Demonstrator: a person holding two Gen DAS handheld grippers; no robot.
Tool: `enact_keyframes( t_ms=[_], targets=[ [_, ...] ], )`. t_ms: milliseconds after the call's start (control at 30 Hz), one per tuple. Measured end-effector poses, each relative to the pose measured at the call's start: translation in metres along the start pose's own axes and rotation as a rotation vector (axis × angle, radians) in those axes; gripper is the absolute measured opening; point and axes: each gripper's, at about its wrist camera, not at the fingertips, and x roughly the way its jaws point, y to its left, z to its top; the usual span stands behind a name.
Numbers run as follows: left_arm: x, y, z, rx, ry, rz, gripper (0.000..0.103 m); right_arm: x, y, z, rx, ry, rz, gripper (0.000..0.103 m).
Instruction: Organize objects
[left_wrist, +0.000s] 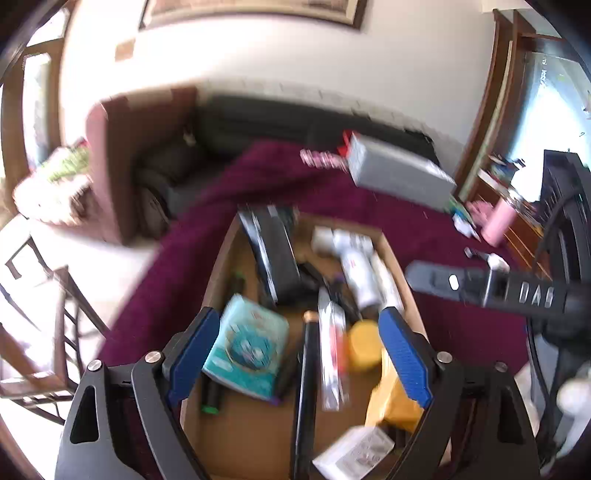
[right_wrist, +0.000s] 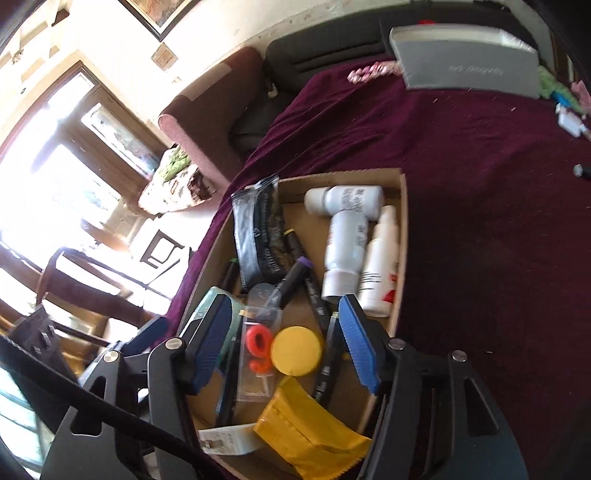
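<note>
A shallow cardboard box sits on a maroon blanket and holds several items: white bottles, a black pouch, markers, a teal packet, a yellow round lid, a yellow pouch and a clear bag with a red figure. My left gripper is open and empty just above the box. My right gripper is open and empty above the yellow lid. The right gripper also shows in the left wrist view.
A grey box and a pink beaded item lie on the blanket farther back. Small white items lie at the right. A dark sofa and chairs stand beyond.
</note>
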Motion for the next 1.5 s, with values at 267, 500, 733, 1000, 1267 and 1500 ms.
enact_keyframes(
  t_ms=[267,500,733,1000,1267,1500],
  targets=[
    [-0.050,-0.029,0.007,-0.019,-0.189,0.102,0.102,-0.046,0.001,-0.020,-0.113,-0.245,-0.245,0.079],
    [-0.052,-0.054,0.003,0.011,-0.154,0.229,0.102,-0.063,0.003,-0.039,-0.172,-0.305,-0.303,0.080],
    [-0.056,-0.067,-0.003,0.010,-0.133,0.299,0.102,-0.073,-0.004,-0.054,-0.193,-0.313,-0.336,0.080],
    [-0.051,-0.074,-0.010,0.024,-0.104,0.336,0.102,-0.082,-0.012,-0.064,-0.189,-0.311,-0.336,0.081],
    [-0.051,-0.068,-0.012,0.003,-0.082,0.319,0.102,-0.078,-0.005,-0.070,-0.213,-0.298,-0.351,0.081],
    [-0.051,-0.059,-0.014,-0.030,-0.066,0.302,0.102,-0.075,0.002,-0.075,-0.243,-0.292,-0.365,0.081]
  ],
)
